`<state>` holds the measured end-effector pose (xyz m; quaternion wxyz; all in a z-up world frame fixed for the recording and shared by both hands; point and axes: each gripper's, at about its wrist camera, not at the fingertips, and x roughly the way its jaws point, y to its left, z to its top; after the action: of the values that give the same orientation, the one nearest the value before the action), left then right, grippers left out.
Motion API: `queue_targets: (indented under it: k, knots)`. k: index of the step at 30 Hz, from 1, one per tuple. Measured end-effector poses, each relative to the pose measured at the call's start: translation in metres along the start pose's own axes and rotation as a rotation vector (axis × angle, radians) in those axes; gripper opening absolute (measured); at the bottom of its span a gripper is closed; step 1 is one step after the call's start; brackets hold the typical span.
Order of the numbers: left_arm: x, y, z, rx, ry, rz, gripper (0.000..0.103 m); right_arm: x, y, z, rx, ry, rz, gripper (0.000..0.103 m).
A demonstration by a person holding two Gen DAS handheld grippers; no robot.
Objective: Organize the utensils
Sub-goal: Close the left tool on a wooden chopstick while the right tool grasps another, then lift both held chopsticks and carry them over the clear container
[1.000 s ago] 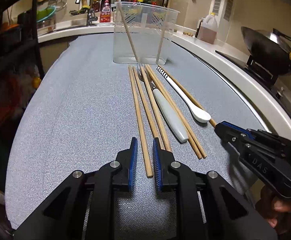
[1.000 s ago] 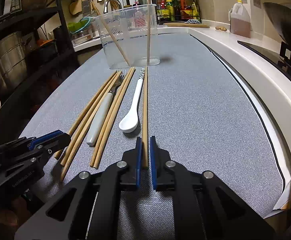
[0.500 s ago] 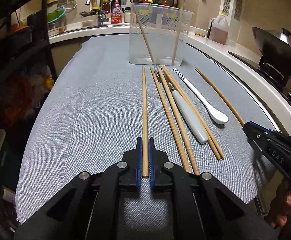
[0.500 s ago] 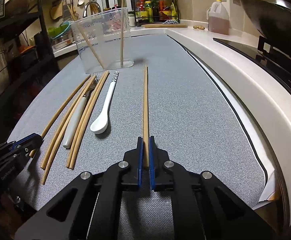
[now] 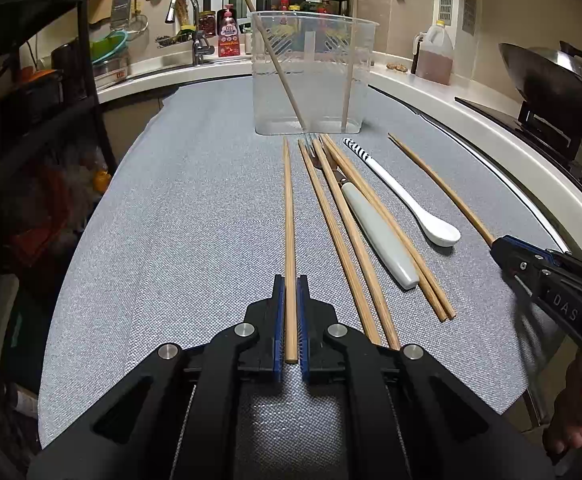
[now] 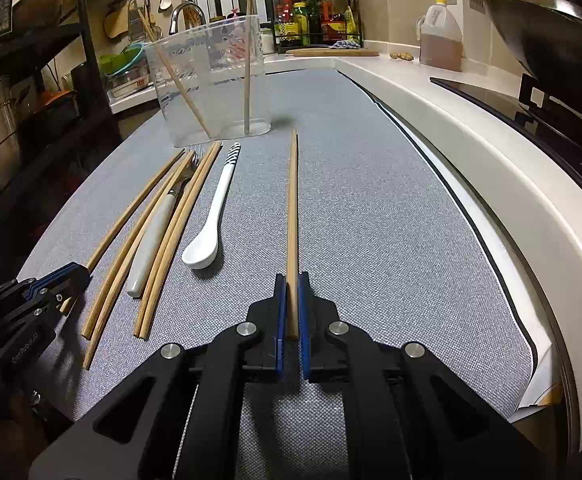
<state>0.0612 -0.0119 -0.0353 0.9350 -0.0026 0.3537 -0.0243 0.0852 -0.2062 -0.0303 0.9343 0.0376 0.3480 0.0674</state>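
My left gripper (image 5: pixel 290 280) is shut on a wooden chopstick (image 5: pixel 289 216) that points toward the clear plastic holder (image 5: pixel 311 76). My right gripper (image 6: pixel 290 278) is shut on another chopstick (image 6: pixel 292 200), also pointing forward; it shows at the right of the left wrist view (image 5: pixel 439 188). Between them on the grey mat lie several chopsticks (image 5: pixel 339 232), a white-handled fork (image 5: pixel 375 228) and a white spoon (image 5: pixel 407 196) with a striped handle. Two chopsticks stand inside the holder (image 6: pixel 211 80).
A white counter edge (image 6: pixel 491 152) runs along the right, with a wok (image 5: pixel 551 80) on a stove beyond it. A dark shelf rack (image 5: pixel 43 92) stands at the left. A sink and bottles sit behind the holder.
Both grippers closed on their chopsticks and drew them sideways, away from the bundle: the left one to the left, the right one to the right.
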Motion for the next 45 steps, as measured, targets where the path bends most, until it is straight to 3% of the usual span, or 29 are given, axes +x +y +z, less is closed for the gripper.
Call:
queue_targets:
  k: [4, 10, 45]
  knots:
    - [-0.0067, 0.0035, 0.0015, -0.006, -0.034, 0.019, 0.006, -0.0037, -0.0029, 0.0001, 0.011, -0.021, -0.024, 0.006]
    - [-0.0006, 0.0022, -0.0003, -0.008, -0.004, 0.018, 0.006, 0.0004, -0.0047, -0.0016, 0.016, -0.001, -0.025, 0.007]
    - [-0.0005, 0.0004, -0.0012, -0.003, -0.021, 0.033, 0.006, 0.0002, 0.0005, -0.0001, -0.019, -0.006, -0.005, 0.006]
